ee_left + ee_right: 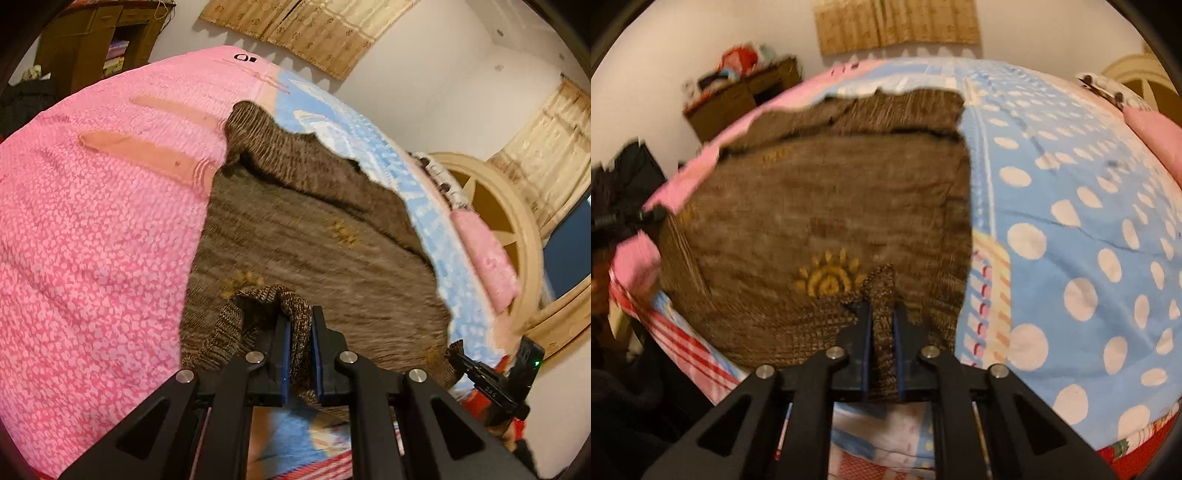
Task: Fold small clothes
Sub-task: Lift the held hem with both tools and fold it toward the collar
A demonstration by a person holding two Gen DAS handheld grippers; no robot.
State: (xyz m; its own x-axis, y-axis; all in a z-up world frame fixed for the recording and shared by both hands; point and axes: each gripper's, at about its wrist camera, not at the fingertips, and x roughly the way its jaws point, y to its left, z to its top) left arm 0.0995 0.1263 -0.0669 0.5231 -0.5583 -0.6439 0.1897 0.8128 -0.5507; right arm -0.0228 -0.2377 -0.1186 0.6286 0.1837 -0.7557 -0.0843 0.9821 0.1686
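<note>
Left gripper (298,325): we see its jaws closed tight on a raised fold of the brown knitted garment (314,236), at the near hem.
Right gripper (882,317): jaws closed on the same near hem, knit bunched between the blue pads (865,354).
Garment: we see it spread flat on the bed, a yellow sun motif (827,278) just beyond the right gripper.
Bed cover: pink textured blanket (92,229) on one side, blue sheet with white dots (1071,221) on the other.

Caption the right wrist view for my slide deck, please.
Right gripper shut on the near edge of a brown knitted garment.
</note>
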